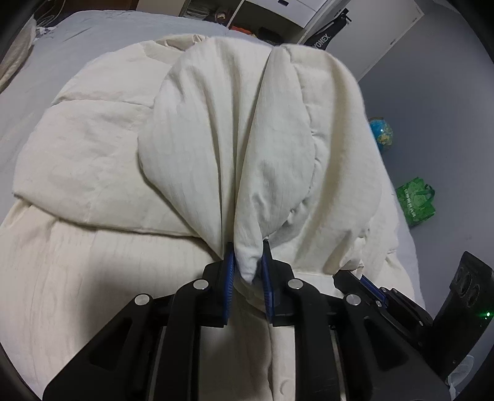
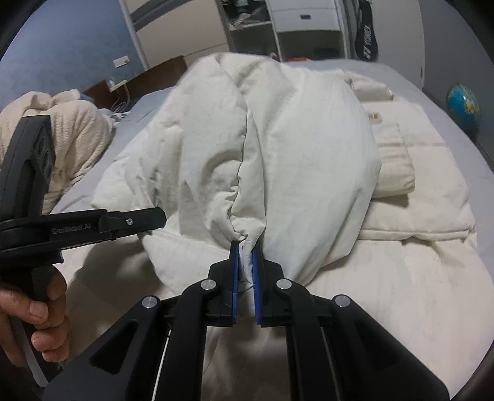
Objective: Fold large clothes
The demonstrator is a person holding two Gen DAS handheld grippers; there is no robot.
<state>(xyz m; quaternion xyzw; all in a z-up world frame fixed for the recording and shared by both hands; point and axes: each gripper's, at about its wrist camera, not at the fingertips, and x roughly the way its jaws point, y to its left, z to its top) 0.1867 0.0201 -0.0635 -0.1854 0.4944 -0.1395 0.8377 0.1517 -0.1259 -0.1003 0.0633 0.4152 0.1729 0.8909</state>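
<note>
A large cream quilted duvet (image 1: 92, 160) lies on a bed with a grey sheet (image 1: 46, 71). My left gripper (image 1: 247, 265) is shut on a bunched corner of the duvet and holds it lifted over the flat part. My right gripper (image 2: 246, 262) is shut on another bunched corner of the duvet (image 2: 293, 148), also lifted. The two grippers are close side by side: the right one shows at the lower right of the left wrist view (image 1: 373, 290), the left one at the left of the right wrist view (image 2: 129, 222), held by a hand (image 2: 34, 314).
A cream knit blanket (image 2: 61, 129) lies at the bed's head by the wooden headboard (image 2: 154, 77). A globe (image 1: 381, 132) and a green bag (image 1: 415, 200) stand on the floor right of the bed. Wardrobes (image 2: 302, 24) and a racket bag (image 2: 366, 31) are beyond the bed.
</note>
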